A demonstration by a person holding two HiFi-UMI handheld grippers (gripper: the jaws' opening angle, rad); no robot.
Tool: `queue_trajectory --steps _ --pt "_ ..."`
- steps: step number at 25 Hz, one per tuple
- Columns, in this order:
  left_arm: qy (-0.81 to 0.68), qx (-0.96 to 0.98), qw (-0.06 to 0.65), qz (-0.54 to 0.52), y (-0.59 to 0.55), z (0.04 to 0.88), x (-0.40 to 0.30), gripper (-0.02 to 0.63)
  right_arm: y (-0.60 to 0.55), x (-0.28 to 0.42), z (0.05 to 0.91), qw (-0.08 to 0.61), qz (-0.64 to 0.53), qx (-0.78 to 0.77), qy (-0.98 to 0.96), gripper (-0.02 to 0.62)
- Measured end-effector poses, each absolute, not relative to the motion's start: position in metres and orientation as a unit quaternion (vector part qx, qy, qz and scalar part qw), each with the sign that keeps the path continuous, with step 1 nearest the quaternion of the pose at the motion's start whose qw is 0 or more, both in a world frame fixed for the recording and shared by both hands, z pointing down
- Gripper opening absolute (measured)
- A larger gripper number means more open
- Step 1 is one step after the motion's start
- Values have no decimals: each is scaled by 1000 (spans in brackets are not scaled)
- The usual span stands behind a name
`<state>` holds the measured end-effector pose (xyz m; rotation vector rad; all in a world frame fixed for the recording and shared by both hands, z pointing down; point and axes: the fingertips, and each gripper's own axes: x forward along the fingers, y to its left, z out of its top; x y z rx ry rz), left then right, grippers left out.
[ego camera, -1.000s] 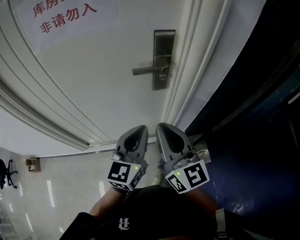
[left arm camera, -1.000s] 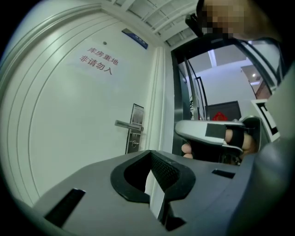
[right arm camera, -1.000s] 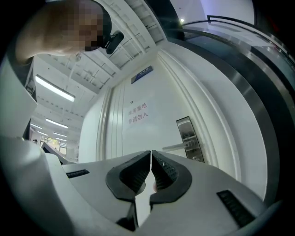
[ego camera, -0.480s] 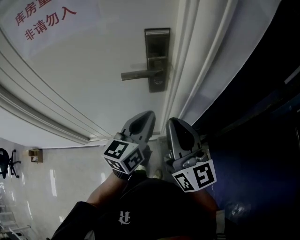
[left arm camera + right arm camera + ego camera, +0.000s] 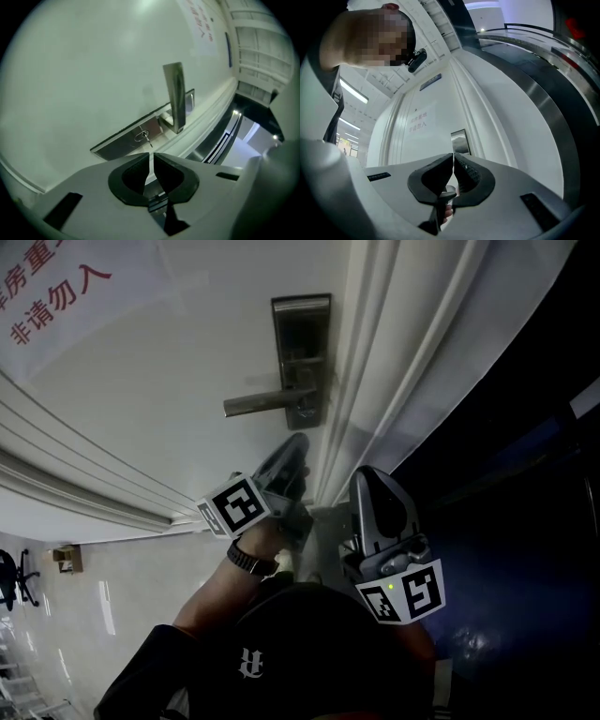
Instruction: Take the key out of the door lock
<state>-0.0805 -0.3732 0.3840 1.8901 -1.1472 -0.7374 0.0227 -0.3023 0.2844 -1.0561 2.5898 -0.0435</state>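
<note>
A small metal key [image 5: 144, 137] sticks out of the keyhole in the steel lock plate [image 5: 136, 138], beside the lever handle [image 5: 174, 96]. In the head view, the lock plate [image 5: 302, 343] and handle [image 5: 262, 404] sit on the white door. My left gripper [image 5: 298, 442] is raised just below the plate; its jaws are shut with nothing between them and stand a short way from the key. My right gripper [image 5: 367, 476] hangs lower, by the door frame, also shut and empty. In the right gripper view, the lock plate [image 5: 460, 142] shows far off above that gripper's tips [image 5: 453, 159].
The white door [image 5: 169, 362] carries a sheet with red characters [image 5: 56, 296] at the upper left. The moulded door frame [image 5: 394, 362] runs along the right of the lock, with a dark panel [image 5: 525, 474] beyond it. Pale tiled floor [image 5: 84, 596] lies below.
My left gripper has risen from beside the right one toward the lock plate. The lock now looks closer and larger in the head view. The right gripper has stayed low.
</note>
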Motion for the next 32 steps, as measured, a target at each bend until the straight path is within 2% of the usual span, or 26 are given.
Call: queue_trajectory --steps 4,7,9,21,26,32 --pt "-438 721 428 -323 -389 386 -87 9 -315 20 287 171 -17 -375 911 17" --pt "-425 713 442 -340 -398 384 -89 92 -322 19 287 174 -20 -381 908 17" --pt "-421 705 453 -348 -403 384 -90 101 -325 19 286 177 -22 -383 906 17" --pt "-374 666 515 -389 -430 385 -86 100 -337 14 288 171 -27 -386 906 17" --pt "-368 649 526 -408 -432 382 -85 34 -340 14 290 167 -32 -388 906 17" --pt "-362 632 536 -428 -431 382 -85 21 -341 13 291 164 -34 -387 907 17"
